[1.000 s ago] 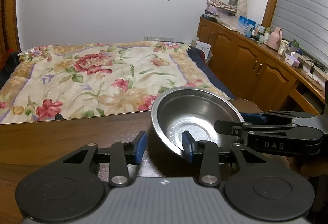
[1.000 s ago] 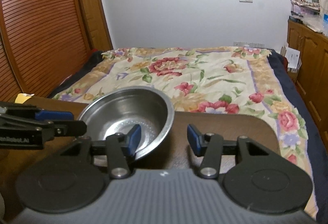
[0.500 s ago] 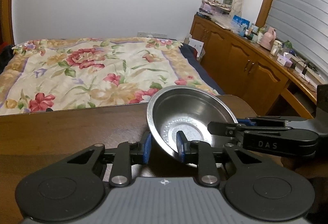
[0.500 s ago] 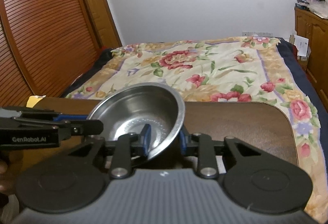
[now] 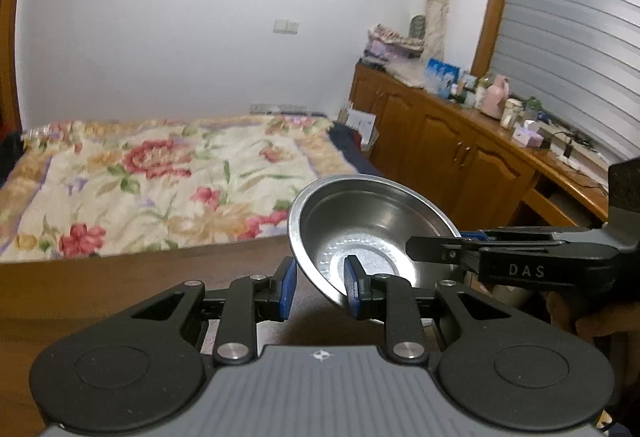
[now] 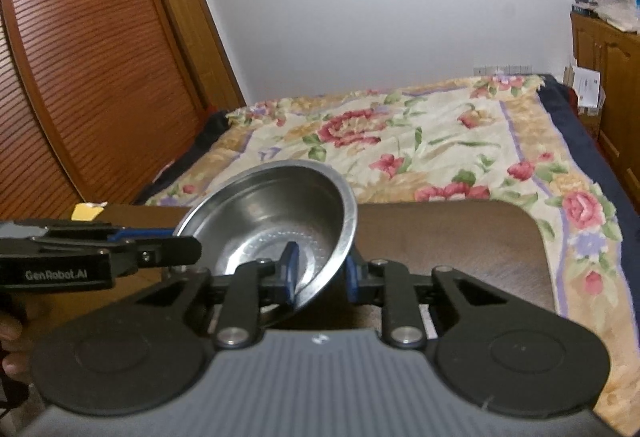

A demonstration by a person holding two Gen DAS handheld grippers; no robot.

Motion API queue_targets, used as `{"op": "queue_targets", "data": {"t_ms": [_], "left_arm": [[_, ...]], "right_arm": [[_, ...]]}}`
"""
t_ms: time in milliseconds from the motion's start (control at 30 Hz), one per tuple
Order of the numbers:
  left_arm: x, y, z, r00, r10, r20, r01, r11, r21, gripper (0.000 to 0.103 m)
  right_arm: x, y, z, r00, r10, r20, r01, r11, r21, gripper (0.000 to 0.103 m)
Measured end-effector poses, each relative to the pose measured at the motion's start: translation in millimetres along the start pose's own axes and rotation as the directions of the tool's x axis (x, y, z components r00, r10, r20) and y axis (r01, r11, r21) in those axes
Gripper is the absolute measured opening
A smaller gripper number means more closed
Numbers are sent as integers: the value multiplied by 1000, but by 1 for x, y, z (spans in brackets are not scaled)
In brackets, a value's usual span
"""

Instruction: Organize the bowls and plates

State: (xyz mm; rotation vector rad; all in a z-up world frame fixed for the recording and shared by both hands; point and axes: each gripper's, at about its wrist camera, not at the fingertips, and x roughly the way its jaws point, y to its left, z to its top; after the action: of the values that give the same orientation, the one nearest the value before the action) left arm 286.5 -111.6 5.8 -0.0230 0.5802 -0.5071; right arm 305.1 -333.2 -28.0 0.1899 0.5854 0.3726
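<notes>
One steel bowl [image 5: 372,229], clamped by two tongs, left [image 5: 318,287] and right [image 6: 320,273].

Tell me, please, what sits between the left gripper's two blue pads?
The steel bowl's near rim, clamped between the left gripper's pads, seen in the left wrist view.

Right tongs [image 6: 319,274] pinch the steel bowl's [image 6: 276,213] rim above the table [image 6: 448,237].

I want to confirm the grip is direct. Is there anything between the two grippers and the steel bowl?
No, nothing visible. The left gripper and the right gripper are each clamped on the rim of the steel bowl, one pad inside and one outside, on opposite sides, above the wooden table.
</notes>
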Motion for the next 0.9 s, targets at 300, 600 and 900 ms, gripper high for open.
{"op": "queue_targets", "data": {"t_ms": [300,600,900], "left_arm": [[-41,-24,3,999,-15,49,13,999,37,28],[-80,-37,-10,996,-58,64,54,997,52,28],[-70,-29,-37,999,38,-9,-37,995,89,17]], "right_arm": [[-40,10,8,998,-23,60,25,999,-24,25],[-73,22,4,995,-43,95,47,998,-41,25],[-85,47,-15,994,-103,44,107,990,-93,0]]}}
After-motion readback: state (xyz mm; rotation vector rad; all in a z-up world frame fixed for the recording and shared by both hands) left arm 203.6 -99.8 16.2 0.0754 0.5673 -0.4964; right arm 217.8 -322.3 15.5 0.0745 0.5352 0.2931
